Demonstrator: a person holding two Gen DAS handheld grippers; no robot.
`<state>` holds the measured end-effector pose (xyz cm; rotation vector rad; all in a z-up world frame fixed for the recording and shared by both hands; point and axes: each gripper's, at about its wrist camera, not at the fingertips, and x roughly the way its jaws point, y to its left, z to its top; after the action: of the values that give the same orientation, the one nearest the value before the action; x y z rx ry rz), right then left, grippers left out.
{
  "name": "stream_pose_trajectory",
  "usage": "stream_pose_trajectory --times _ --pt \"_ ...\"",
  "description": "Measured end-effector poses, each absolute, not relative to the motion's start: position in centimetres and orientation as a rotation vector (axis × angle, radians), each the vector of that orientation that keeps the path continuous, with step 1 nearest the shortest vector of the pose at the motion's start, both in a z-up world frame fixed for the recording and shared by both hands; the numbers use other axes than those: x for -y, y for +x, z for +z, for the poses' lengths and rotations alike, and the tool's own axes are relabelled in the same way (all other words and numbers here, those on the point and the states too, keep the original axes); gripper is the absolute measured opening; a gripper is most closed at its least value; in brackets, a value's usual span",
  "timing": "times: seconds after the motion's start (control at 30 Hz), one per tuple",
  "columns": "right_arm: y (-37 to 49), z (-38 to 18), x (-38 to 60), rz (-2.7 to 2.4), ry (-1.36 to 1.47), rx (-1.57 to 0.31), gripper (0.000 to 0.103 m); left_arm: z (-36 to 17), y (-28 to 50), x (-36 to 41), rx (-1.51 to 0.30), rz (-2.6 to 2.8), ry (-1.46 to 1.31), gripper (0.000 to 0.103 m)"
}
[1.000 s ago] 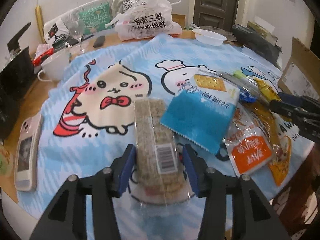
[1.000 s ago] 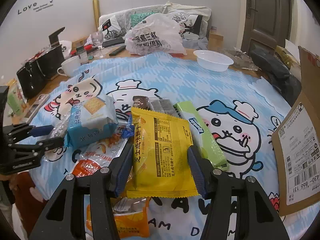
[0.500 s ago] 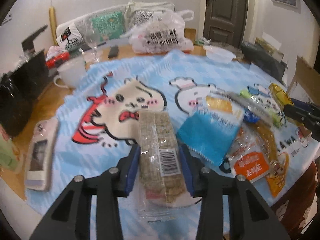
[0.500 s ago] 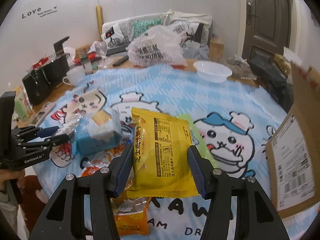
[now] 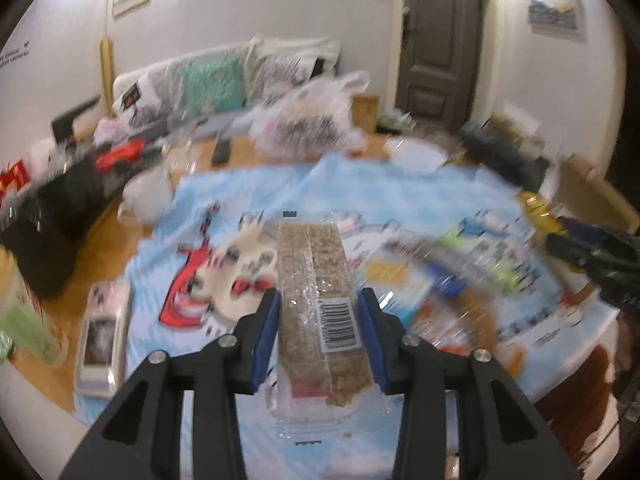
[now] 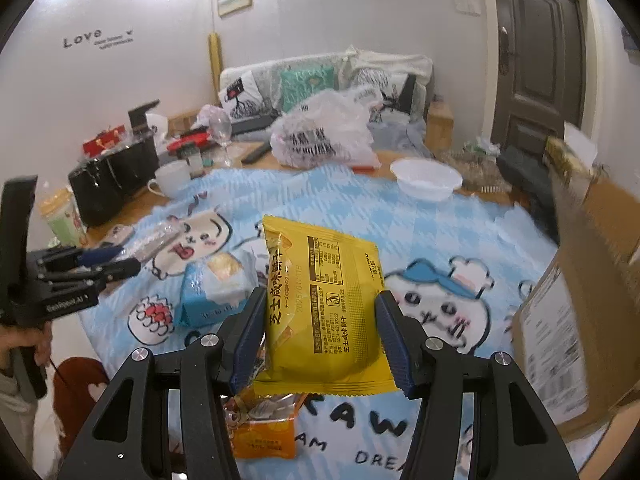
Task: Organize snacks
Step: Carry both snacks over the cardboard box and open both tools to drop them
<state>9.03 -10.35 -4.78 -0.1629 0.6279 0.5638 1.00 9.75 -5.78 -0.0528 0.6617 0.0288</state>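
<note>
1. I hold two grippers: my left gripper and my right gripper.
2. Two snack packs are lifted: one clear cracker pack, one yellow packet.
3. One blue packet and one orange packet lie on the cloth.
4. One white bowl.
5. One white mug.
6. One cardboard box.

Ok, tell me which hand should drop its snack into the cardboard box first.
Probably the right. Its tongs hold the yellow packet beside the cardboard box. The left tongs, gripping the cracker pack, sit across the table from it.
</note>
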Motion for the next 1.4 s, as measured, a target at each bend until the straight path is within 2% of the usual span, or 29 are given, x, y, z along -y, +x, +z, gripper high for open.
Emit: stream_pose_trajectory --times 0.3,0.5,0.83,1.13,1.23,1.3,1.4 --pt "7.6 2.9 16.2 0.549 -0.200 -0.444 0.050 4.7 1.5 0.4 -0.436 -0.228 0.042 0.037" --pt "7.3 5.2 22.8 0.435 -0.214 -0.417 0.050 7.4 4.9 10.6 -0.411 -0.470 0.103 0.037" --pt "10.6 1.8 33.1 0.271 -0.150 -0.559 0.050 5.3 12.6 24.9 -0.634 -0.735 0.131 0.037" --pt "13.7 -1.8 35.6 0.287 -0.147 -0.659 0.050 1.2 16.5 28.9 -0.763 -0.710 0.154 0.039" --pt "14.1 -2.3 35.4 0.276 -0.175 -0.663 0.050 0.9 17.2 28.6 -0.775 -0.697 0.136 0.047" --pt "14.4 -2.5 35.3 0.279 -0.171 -0.669 0.052 1.0 17.3 28.2 -0.772 -0.692 0.127 0.058" --pt "14.1 -2.5 35.4 0.290 -0.153 -0.667 0.055 1.2 17.2 27.8 -0.765 -0.682 0.133 0.061"
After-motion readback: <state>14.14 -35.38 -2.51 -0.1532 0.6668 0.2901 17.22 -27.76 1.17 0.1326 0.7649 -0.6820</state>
